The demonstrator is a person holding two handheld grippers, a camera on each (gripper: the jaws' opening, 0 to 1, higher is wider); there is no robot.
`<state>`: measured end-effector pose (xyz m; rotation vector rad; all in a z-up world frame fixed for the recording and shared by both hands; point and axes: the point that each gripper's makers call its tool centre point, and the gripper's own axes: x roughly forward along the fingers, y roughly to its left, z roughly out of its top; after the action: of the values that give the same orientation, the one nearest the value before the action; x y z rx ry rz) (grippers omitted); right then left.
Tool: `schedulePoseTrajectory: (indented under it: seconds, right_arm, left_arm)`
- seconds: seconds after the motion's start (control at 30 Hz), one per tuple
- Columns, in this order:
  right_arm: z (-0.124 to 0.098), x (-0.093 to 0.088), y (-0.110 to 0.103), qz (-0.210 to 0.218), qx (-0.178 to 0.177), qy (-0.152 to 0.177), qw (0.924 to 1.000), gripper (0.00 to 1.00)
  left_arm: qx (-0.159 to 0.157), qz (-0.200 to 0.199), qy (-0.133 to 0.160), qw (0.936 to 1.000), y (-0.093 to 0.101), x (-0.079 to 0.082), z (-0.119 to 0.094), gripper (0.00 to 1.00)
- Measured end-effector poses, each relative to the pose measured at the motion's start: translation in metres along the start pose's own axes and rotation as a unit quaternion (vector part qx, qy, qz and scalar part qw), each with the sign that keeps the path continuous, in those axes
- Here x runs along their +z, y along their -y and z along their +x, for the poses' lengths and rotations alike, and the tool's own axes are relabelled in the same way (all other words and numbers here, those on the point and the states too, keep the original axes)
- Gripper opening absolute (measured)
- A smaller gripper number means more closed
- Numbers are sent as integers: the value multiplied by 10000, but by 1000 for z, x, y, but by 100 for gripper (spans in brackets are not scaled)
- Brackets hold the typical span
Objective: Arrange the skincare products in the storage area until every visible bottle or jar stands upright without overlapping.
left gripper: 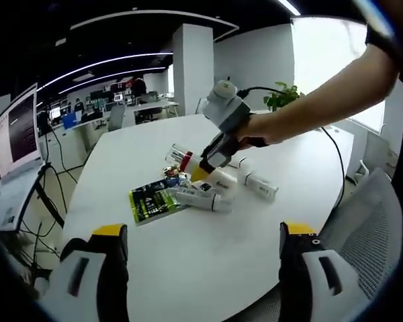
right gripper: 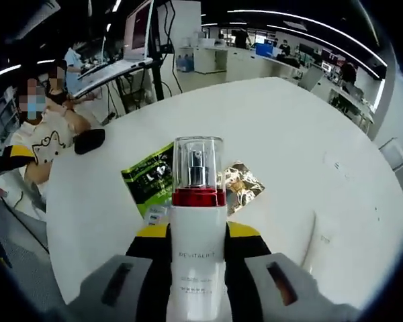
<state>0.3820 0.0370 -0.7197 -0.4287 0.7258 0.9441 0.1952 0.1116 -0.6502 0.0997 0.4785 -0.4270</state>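
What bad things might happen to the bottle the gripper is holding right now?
1. The right gripper pinches the tall pump bottle low on its smooth white body, so it might slip or tip when set down.
2. The other white bottles lie crowded on the table right under it, so lowering it there might knock them or make them roll.

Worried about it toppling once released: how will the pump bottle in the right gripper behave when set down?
The pump bottle is tall and narrow, so it probably tips easily if nudged. Its smooth white body may slip between the right gripper jaws. The clear cap looks like hard plastic and could pop off.
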Motion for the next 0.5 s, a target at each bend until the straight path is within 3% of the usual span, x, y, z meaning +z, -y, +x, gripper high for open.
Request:
schedulePoseTrajectory:
  seconds: [0.3, 0.5]
  right_arm:
    - [-43, 7, -8, 88, -140, 498, 9986, 29]
    - [-74, 7, -22, 181, -190, 830, 9962, 29]
  left_arm:
    - [-61, -125, 46, 9999, 2, 1, 0, 85]
    - [-122, 170, 46, 9998, 10, 5, 0, 86]
